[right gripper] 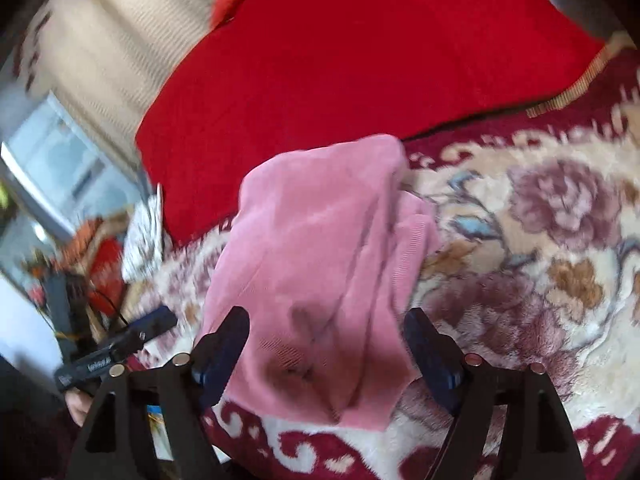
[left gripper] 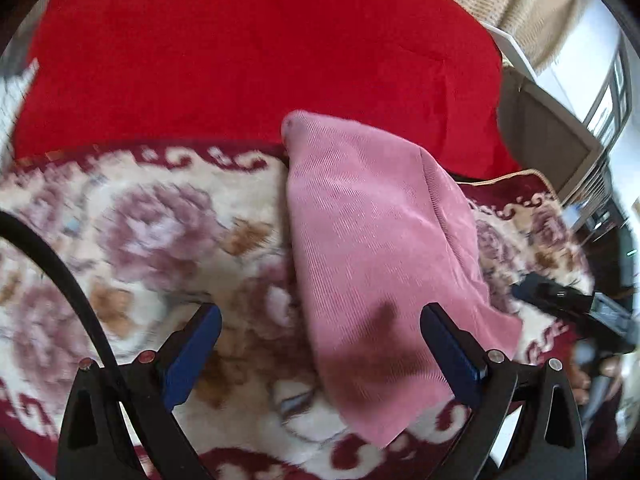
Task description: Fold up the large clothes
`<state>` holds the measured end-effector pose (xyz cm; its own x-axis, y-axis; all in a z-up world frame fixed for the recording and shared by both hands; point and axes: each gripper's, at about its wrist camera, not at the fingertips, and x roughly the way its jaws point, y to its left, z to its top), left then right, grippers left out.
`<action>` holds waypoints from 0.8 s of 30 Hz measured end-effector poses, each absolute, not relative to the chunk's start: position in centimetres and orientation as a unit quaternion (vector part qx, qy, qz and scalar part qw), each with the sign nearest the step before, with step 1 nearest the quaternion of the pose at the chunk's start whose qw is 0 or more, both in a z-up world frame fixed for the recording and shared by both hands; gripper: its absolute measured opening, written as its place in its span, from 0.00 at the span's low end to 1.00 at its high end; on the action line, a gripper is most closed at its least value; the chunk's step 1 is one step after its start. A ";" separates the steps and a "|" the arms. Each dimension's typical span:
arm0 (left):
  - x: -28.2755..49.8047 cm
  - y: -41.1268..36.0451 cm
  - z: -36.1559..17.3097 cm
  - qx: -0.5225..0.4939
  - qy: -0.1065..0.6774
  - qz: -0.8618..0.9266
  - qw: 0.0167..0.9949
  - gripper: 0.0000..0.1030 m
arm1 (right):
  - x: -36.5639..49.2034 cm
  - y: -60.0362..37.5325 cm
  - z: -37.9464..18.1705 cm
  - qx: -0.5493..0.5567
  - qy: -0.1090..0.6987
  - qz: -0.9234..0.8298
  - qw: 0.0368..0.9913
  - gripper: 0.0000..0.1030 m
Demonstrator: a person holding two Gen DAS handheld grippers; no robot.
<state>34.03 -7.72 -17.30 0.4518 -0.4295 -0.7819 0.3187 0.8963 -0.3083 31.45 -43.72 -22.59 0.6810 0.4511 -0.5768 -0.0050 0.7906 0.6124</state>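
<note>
I take the pink ribbed garment (left gripper: 372,264) as my landmark. It lies folded into a long narrow bundle on the floral rug (left gripper: 132,240), its far end reaching the edge of the red blanket (left gripper: 248,52) that covers the ground beyond it.

My left gripper (left gripper: 320,344) points forward and down over the near end of the garment. Its blue-padded fingers (left gripper: 192,356) are spread wide, one over bare rug to the left of the garment, the other over the garment's right edge. Nothing is pinched between them; the cloth lies loose below, with a shadow on it.

From the right wrist view, my right gripper (right gripper: 326,344) is angled the same way, forward and down over the garment's (right gripper: 320,264) near end. Its fingers (right gripper: 224,348) also stand wide apart, straddling most of the bundle's width, and they grasp nothing. I cannot tell whether the tips touch the cloth.

Left of the garment in that view, the other gripper's dark body (right gripper: 116,348) shows low over the rug (right gripper: 540,240). Both views are motion-blurred. The red blanket (right gripper: 360,60) lies just past the garment's far end.
</note>
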 end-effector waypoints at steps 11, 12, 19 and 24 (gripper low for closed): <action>38.4 -7.6 -22.1 -0.175 0.549 -0.310 0.756 0.97 | 36.7 -48.7 -29.4 0.449 0.398 0.207 0.773 0.82; 38.6 -7.7 -22.5 -0.183 0.552 -0.320 0.748 0.97 | 37.0 -48.7 -29.4 0.448 0.393 0.218 0.773 0.82; 39.3 -10.0 -24.3 -0.202 0.562 -0.379 0.707 0.97 | 39.9 -46.3 -28.7 0.419 0.394 0.261 0.776 0.93; 39.4 -10.9 -24.6 -0.210 0.556 -0.391 0.702 0.97 | 42.2 -43.7 -28.6 0.400 0.402 0.252 0.784 0.93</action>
